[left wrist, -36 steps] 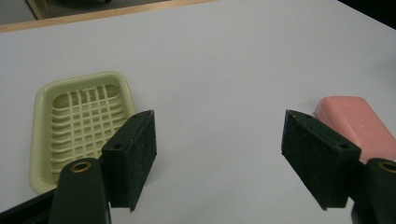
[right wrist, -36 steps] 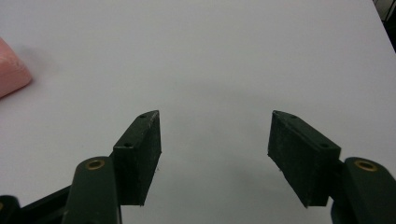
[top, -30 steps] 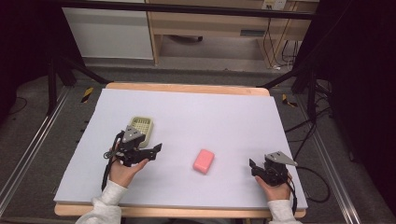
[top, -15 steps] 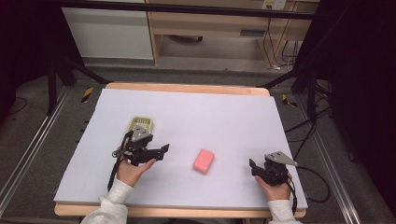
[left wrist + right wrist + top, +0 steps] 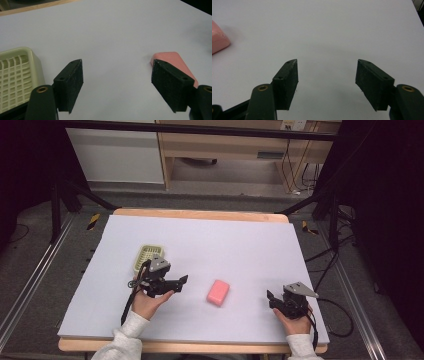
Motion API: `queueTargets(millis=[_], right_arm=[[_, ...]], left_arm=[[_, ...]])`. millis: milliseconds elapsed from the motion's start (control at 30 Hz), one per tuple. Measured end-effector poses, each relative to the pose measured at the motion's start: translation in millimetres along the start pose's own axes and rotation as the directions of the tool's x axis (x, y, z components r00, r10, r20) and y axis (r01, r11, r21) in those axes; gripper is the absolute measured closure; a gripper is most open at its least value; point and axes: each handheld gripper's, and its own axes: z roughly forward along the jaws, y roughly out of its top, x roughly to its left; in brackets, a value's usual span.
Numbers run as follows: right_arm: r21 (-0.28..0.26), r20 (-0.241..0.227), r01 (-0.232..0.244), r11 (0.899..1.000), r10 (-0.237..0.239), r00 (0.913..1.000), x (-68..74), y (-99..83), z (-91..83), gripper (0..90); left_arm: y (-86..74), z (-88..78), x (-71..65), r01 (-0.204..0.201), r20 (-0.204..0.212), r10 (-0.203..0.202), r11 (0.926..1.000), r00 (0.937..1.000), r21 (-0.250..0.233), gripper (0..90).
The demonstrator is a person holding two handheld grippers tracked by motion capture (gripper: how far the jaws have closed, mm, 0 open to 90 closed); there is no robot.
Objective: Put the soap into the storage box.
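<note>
Nearest the person, the right claw [image 5: 270,296] rests at about 5 o'clock on the desk [image 5: 240,240], its jaws spread over bare white surface and gripping nothing; it sits where it sat a second ago. The left claw [image 5: 183,280] is what has changed: over the last second it has slid away from the cream basket [image 5: 149,257] and swung toward the 3 o'clock side, so its jaws now point at the pink soap bar [image 5: 218,292]. They are spread wide and empty, and in the left gripper view the soap bar [image 5: 175,63] lies just beyond the right-hand jaw rather than between the two.

The soap bar sits flat near the desk's centre, between the two claws, touched by neither. Farther off, at 10 o'clock from it, the basket stands empty just behind the left hand [image 5: 150,300].

This shift suggests the reach for the soap bar has begun; the left claw likely needs to advance and centre on it before closing.
</note>
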Motion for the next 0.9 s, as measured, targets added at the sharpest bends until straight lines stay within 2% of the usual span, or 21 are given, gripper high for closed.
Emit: queueTargets(millis=[700, 800, 900], right_arm=[[0.000, 0.002, -0.002, 1.000, 0.002, 1.0000, -0.1, 0.3, 0.1, 34.6], [0.000, 0.002, -0.005, 1.000, 0.005, 1.0000, -0.1, 0.3, -0.1, 34.7], [0.001, 0.002, -0.005, 1.000, 0.005, 1.0000, -0.2, 0.4, 0.0, 34.6]], left_arm=[[10.2, 13.4, -25.5, -0.046, 0.048, 0.045, 0.9989, 0.9979, 0.015, 25.0], [11.2, 15.9, -30.5, -0.065, 0.039, 0.064, 0.9977, 0.9972, 0.021, 25.0], [12.4, 18.2, -34.9, -0.075, 0.049, 0.073, 0.9968, 0.9961, 0.028, 24.9]])
